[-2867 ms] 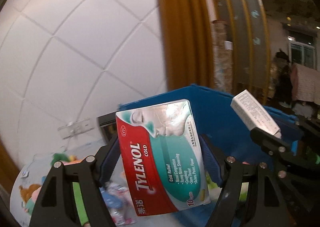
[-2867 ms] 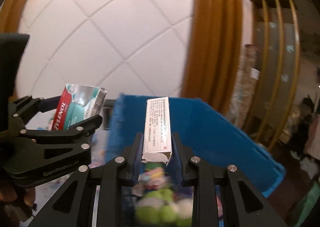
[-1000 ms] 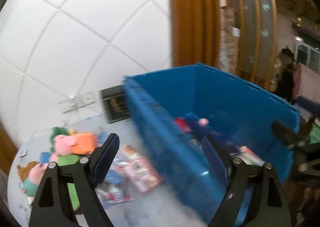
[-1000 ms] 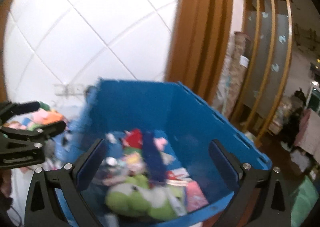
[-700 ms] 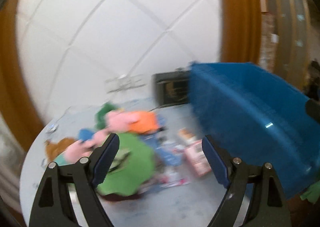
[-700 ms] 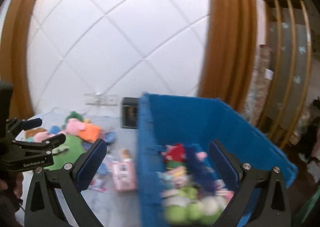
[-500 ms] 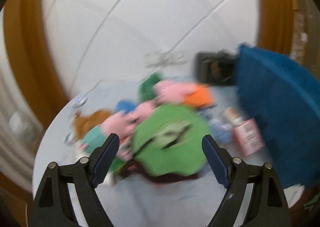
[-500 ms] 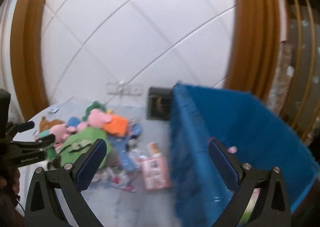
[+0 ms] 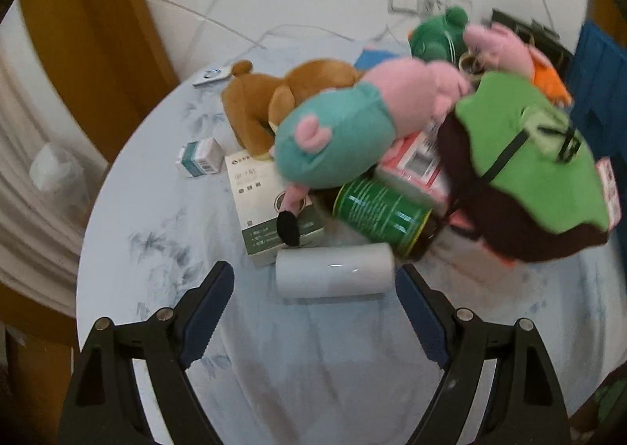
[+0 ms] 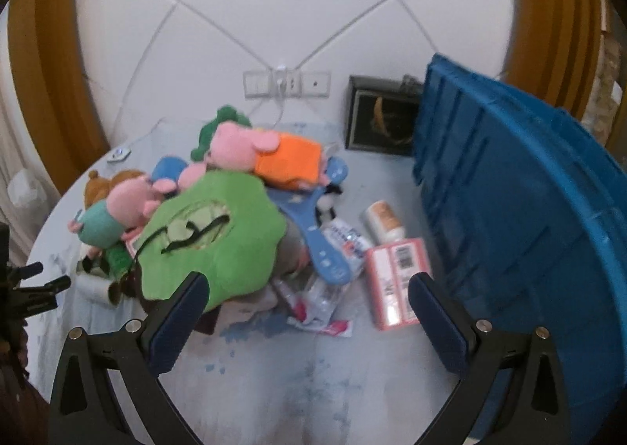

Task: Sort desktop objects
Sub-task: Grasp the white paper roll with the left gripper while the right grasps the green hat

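Observation:
My left gripper (image 9: 315, 312) is open and empty, just in front of a white roll (image 9: 334, 275) lying on the table. Behind the roll lie a green can (image 9: 378, 211), a white and green box (image 9: 270, 202), a pink pig plush in teal (image 9: 352, 123) and a green plush (image 9: 529, 155). My right gripper (image 10: 305, 312) is open and empty above the table, near the green plush (image 10: 211, 233), a pink box (image 10: 395, 280) and a blue brush (image 10: 325, 237). The blue bin (image 10: 529, 233) stands to the right.
A brown bear plush (image 9: 274, 100), a small teal box (image 9: 199, 157) and a pink pig plush in orange (image 10: 266, 153) lie in the pile. A dark framed box (image 10: 382, 127) stands against the white tiled wall. The round table's edge (image 9: 94, 217) curves on the left.
Both grippers let go of their medicine boxes over the blue bin, opened, and swung left and down to the pile on the table.

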{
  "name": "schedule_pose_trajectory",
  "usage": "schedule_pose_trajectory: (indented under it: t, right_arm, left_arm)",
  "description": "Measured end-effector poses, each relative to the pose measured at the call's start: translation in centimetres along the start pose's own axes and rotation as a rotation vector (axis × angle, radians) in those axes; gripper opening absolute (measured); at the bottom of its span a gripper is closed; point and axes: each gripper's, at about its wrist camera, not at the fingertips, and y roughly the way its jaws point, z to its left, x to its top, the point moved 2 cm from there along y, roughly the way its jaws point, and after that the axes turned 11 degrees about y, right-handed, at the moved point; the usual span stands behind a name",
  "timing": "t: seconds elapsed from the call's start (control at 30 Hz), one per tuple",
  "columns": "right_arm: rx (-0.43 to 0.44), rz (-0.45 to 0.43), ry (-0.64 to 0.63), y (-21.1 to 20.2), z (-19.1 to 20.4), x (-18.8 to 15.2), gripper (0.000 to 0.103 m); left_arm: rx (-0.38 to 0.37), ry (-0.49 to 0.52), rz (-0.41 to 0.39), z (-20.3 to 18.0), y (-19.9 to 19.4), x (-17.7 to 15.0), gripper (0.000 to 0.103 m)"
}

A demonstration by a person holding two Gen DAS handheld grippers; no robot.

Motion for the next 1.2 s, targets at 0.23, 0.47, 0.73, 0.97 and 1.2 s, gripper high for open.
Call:
schedule_pose_trajectory:
  t: [0.23, 0.47, 0.73, 0.97, 1.2]
  right_arm:
    - [-0.06, 0.043, 0.015, 2.0, 1.1, -0.3, 0.103]
    - [-0.12, 0.083, 0.057, 3.5, 0.9, -0.7, 0.103]
    - [-0.095, 0.136, 0.056, 5.8, 2.3, -0.6, 0.103]
    - [0.025, 0.197, 0.072, 9.4, 5.0, 0.3, 0.103]
    - [0.091, 0.262, 0.095, 14.5, 7.3, 0.9, 0.103]
  left_arm:
    - [-0.084, 0.264, 0.056, -1.7, 5.1, 0.2, 0.085]
    - [-0.144, 0.394, 0.143, -2.8, 9.4, 0.3, 0.086]
    - [-0.208, 0.043, 0.232, 0.0, 11.2, 0.0, 0.053]
    - [-0.176, -0.04, 0.102, 0.0, 6.8, 0.7, 0.049]
    - [-0.174, -0.061, 0.022, -0.8, 5.2, 3.0, 0.047]
